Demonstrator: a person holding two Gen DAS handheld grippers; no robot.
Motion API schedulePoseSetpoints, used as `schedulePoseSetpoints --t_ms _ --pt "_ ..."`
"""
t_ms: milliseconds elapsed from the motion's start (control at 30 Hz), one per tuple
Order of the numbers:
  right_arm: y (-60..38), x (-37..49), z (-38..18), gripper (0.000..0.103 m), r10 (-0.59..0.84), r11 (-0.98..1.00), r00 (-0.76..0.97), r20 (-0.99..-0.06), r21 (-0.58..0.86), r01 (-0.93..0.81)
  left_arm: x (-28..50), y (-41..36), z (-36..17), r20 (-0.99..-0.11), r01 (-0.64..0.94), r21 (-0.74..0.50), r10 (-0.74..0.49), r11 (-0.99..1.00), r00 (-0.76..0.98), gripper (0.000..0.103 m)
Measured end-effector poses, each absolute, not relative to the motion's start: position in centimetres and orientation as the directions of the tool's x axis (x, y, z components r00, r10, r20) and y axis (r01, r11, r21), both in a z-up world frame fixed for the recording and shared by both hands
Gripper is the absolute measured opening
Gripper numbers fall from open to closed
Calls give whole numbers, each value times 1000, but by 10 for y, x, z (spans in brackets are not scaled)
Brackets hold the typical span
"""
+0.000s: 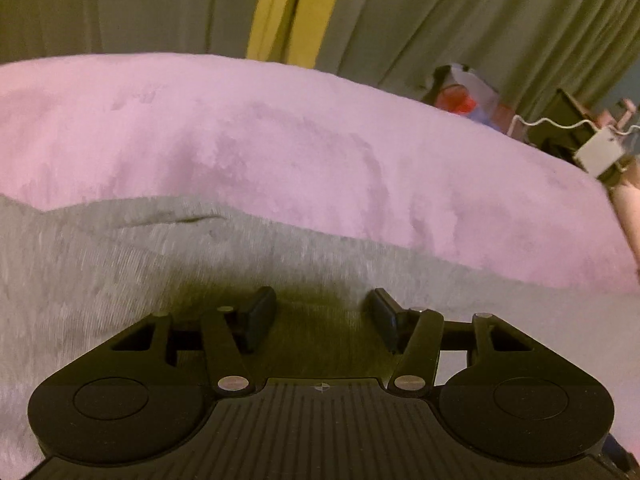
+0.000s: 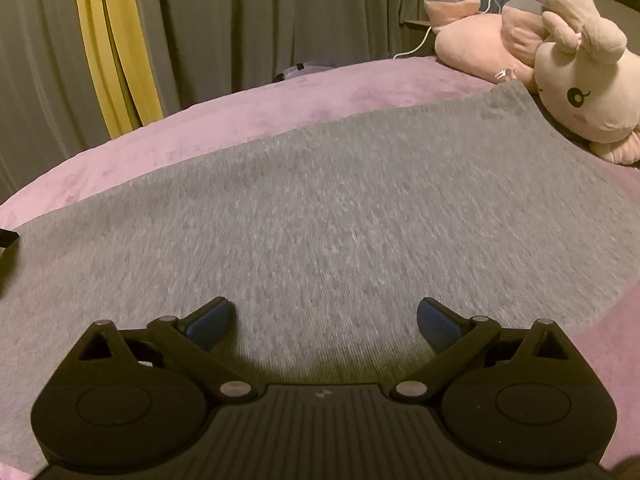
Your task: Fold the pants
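Grey knit pants (image 2: 320, 208) lie spread flat on a pink plush bed cover (image 2: 132, 148). In the left wrist view the grey pants (image 1: 120, 264) fill the lower half, with a small crease near their far edge, and the pink cover (image 1: 280, 140) lies beyond. My left gripper (image 1: 322, 312) is open, low over the grey fabric, holding nothing. My right gripper (image 2: 325, 320) is open wide, low over the middle of the pants, holding nothing.
A pink plush rabbit (image 2: 576, 92) and a second pink plush toy (image 2: 476, 36) lie at the far right by the pants' far corner. Grey and yellow curtains (image 2: 112, 40) hang behind the bed. A white charger with cable (image 1: 600, 152) sits off the bed's right edge.
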State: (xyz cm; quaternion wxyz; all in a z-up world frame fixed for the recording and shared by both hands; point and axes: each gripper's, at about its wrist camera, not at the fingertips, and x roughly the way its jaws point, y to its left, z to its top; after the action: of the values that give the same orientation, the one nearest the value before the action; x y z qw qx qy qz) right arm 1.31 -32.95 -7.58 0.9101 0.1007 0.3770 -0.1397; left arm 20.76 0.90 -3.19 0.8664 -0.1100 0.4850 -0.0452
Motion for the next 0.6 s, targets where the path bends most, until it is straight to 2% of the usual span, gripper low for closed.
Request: schedulePoseSetpoints --t_ms 67,233,300,367,467,600 --pt "-328 14 -76 99 -182 940 677 -713 77 333 213 6 -37 -815 -43 -199 -142 979 562 49" --pt "-330 13 -76 99 -172 945 686 -707 78 318 227 -10 -36 -771 -80 -83 -14 993 637 45" --pt "-332 12 -76 99 -165 947 687 -707 80 311 218 -19 -22 -751 -31 -82 -41 996 659 48" --pt "-332 12 -76 99 -165 948 688 -706 81 309 196 -21 -11 -731 29 -141 -124 990 671 62" --pt "-332 13 -76 99 -167 947 686 -708 78 311 158 -15 -11 -727 38 -200 -174 979 665 63" --pt "-337 14 -70 99 -130 951 676 -725 102 292 118 10 -29 -765 -70 -264 -165 962 622 63"
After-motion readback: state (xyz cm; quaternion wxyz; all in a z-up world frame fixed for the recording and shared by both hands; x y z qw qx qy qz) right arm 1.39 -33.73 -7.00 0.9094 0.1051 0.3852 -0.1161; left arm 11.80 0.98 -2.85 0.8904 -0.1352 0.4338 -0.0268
